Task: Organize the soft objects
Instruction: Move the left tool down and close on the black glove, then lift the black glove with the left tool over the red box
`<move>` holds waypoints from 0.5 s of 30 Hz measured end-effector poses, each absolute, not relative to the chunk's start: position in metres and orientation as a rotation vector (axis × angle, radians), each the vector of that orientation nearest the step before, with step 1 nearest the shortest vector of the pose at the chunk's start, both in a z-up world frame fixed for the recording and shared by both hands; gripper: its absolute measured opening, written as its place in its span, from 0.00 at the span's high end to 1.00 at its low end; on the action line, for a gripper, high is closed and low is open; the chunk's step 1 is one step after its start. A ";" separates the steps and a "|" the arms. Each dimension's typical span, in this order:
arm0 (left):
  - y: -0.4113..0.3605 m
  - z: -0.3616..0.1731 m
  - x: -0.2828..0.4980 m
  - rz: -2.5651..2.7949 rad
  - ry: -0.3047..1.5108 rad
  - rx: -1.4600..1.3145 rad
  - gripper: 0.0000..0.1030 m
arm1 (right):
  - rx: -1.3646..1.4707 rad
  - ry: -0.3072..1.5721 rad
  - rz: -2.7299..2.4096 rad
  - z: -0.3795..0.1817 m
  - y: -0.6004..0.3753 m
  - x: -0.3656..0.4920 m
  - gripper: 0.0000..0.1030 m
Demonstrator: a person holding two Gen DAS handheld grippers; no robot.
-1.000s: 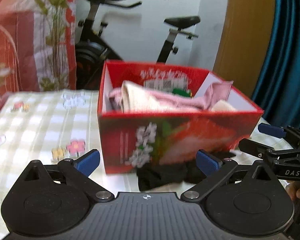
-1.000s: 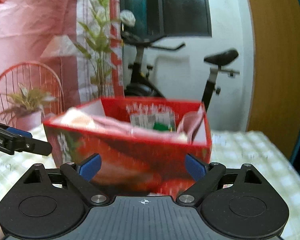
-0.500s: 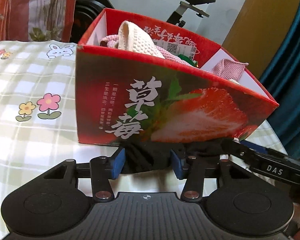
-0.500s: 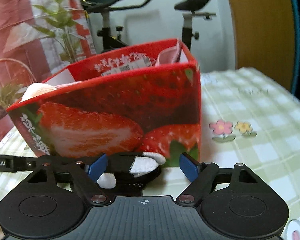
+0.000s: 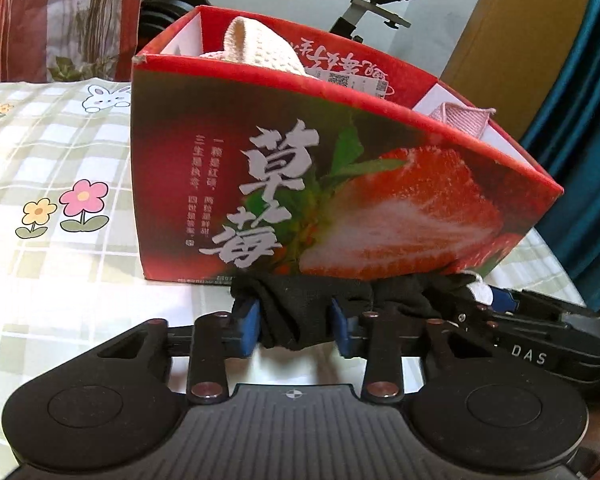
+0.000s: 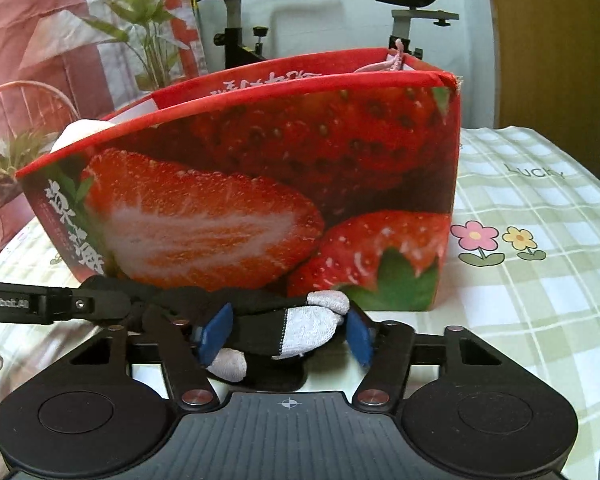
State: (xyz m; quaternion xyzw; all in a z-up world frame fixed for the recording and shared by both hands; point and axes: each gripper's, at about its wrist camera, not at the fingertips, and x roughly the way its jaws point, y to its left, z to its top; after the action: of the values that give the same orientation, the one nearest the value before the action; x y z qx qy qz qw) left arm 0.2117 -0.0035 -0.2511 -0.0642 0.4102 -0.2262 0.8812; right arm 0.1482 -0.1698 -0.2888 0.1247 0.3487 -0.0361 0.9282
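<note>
Black socks (image 5: 300, 312) with grey-white toes, lying on table (image 5: 60, 288) against strawberry box (image 5: 300, 184), pinched at cuff end by left hand-held gripper (image 5: 296, 326), toe end between just-closing right hand-held gripper (image 6: 288, 330); towels already boxed, socks not yet.

The left gripper (image 5: 295, 326) points down toward the table. Its jaws have just been closing, and its blue pads (image 5: 247, 326) press on a dark sock (image 5: 296, 316). The right gripper (image 6: 286, 330) sits just to its right, also angled down. Its jaws have just been closing too, with the sock's pale toe end between them, the pads touching it.
</note>
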 end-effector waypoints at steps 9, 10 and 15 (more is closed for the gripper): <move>-0.002 -0.251 0.201 -0.472 0.874 -0.132 0.75 | 0.245 0.728 -0.015 -0.285 -0.165 0.145 0.78; -0.001 -0.251 0.199 -0.473 0.876 -0.135 0.75 | 0.241 0.730 -0.010 -0.285 -0.165 0.145 0.80; 0.004 -0.252 0.187 -0.483 0.894 -0.147 0.78 | 0.158 0.759 0.009 -0.275 -0.154 0.139 0.84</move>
State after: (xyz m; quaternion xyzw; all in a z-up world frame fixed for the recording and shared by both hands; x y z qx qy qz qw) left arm 0.1872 0.0039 -0.2517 -0.0703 0.4276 -0.2309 0.8712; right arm 0.1391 -0.1539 -0.2752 0.0770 0.3703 0.0042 0.9257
